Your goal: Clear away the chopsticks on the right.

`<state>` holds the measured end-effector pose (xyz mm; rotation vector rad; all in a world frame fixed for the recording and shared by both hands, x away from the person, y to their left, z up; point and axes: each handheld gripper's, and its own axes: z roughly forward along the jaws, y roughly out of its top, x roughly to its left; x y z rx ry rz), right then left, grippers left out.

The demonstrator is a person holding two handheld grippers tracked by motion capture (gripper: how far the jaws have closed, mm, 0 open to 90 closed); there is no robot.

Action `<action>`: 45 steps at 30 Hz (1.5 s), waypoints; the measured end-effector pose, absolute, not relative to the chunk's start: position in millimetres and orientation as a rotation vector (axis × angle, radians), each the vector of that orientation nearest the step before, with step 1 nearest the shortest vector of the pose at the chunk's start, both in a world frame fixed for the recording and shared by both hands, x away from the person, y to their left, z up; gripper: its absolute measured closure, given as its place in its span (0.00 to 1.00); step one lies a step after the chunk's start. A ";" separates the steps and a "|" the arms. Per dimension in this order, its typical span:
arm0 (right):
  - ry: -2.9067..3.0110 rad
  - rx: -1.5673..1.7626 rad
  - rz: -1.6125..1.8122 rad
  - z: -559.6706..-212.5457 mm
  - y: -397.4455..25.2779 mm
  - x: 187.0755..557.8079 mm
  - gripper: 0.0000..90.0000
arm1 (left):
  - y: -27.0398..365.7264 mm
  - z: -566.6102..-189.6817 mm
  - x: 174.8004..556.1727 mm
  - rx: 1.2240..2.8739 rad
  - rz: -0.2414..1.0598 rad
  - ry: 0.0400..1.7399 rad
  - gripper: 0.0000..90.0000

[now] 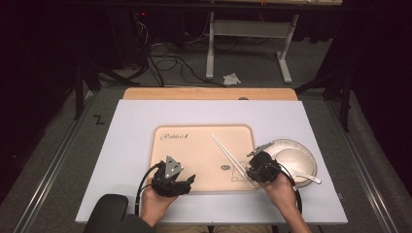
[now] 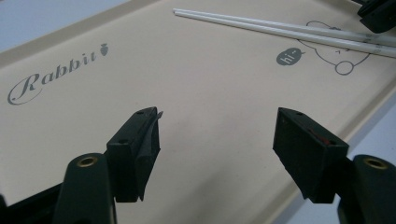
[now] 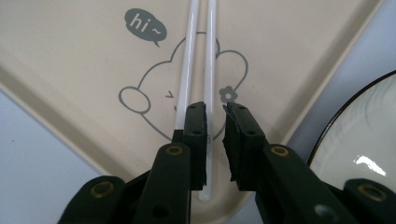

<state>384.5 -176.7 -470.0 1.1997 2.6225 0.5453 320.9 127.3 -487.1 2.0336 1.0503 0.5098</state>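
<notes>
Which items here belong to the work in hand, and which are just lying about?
In the job: chopsticks, beige tray, right gripper closing around one chopstick.
Lying about: bowl, spoon, crumpled paper on the floor; left gripper open, idle.

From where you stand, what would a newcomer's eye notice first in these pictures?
First, the beige tray in the middle of the white table, with two white chopsticks lying on its right part. The right hand-held gripper has its jaws nearly closed around one chopstick's near end, while the left hand-held gripper hangs open over the tray's near edge. Right of the tray sits a plate holding a bowl and a spoon.
</notes>
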 end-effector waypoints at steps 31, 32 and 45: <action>2.450 1.216 0.740 -431.1 -217.0 373.5 0.82 | 123.6 -487.4 327.6 2.050 0.453 1.032 0.33; 2.440 1.219 0.746 -430.3 -219.0 373.0 0.82 | 123.3 -487.5 327.9 2.052 0.451 1.031 0.33; 2.351 1.292 0.766 -418.4 -248.2 365.4 0.81 | 117.0 -487.9 332.3 2.070 0.431 1.002 0.33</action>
